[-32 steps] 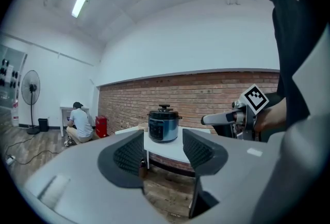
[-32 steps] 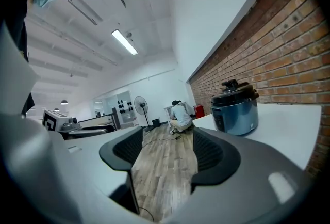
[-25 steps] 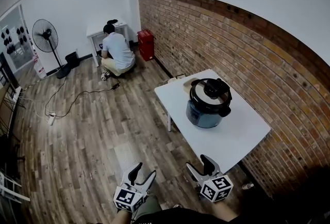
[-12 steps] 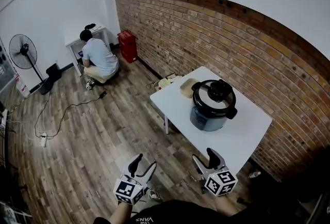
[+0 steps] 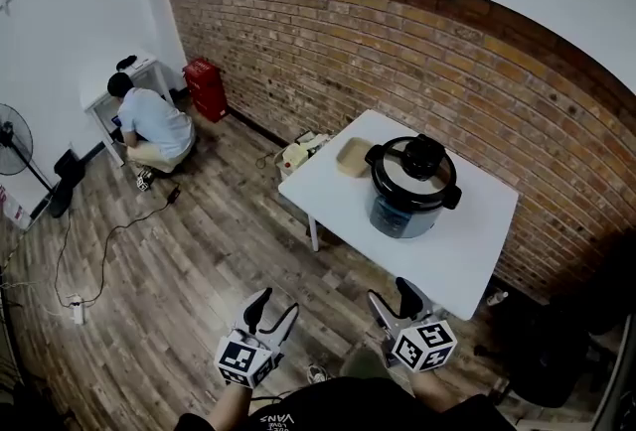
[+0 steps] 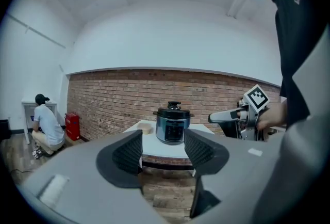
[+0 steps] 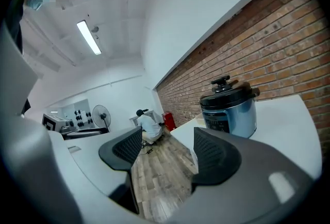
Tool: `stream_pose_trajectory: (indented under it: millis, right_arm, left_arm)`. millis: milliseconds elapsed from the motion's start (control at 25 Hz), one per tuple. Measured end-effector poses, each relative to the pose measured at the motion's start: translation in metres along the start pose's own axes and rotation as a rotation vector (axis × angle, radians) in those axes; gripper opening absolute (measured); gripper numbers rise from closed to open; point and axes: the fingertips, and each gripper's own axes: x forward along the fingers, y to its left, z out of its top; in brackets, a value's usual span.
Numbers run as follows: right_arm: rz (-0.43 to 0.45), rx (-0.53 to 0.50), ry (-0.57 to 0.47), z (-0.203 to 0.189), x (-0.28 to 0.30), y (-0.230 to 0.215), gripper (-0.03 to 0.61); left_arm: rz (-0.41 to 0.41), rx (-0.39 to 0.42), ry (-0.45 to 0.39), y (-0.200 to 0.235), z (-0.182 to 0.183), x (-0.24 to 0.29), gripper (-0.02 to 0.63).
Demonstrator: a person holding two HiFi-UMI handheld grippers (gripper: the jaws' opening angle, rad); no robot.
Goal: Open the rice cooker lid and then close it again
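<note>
Rice cooker (image 5: 411, 187) sits nearer; fan (image 5: 8, 133) half cut off.

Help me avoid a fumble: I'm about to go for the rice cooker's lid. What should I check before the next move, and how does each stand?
1. Lid seated on the rice cooker: ok, it is closed.
2. Left gripper free: ok, jaws apart, nothing between them.
3. Right gripper free: ok, jaws apart, nothing between them.
4. Grippers at the lid: not ok, both are short of the table, over the floor.
5. Room around the cooker: ok, the tan dish sits apart from it.
6. Lid lock released: cannot tell.
</note>
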Motion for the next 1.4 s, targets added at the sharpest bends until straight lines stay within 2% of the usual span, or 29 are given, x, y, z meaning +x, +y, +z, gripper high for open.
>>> stream_pose_trajectory:
  millis: [400,680,1160,1320,1400]
  right_arm:
    - [-0.124,0.042,-0.033,0.011,0.031,-0.043,0.305]
    - [-0.184,0.068,-0.068,0.032,0.061,-0.083,0.305]
    - [-0.334,0.085,-0.111,0.067,0.069,-0.159,0.305]
    - [-0.388,0.097,-0.134,0.072,0.069,-0.175,0.304]
    - [-0.418,0.096,-0.142,0.075,0.071,-0.179,0.305]
  left_arm:
    - [-0.145,-0.003,0.009,0.013,0.000,0.073,0.227]
    - [-0.223,0.023,0.005,0.032,0.020,0.151,0.227]
    - [-0.425,0.088,-0.011,0.009,0.055,0.279,0.227]
    - [-0.502,0.131,-0.025,0.000,0.061,0.312,0.227]
    - [-0.532,0.122,-0.029,0.002,0.064,0.332,0.227]
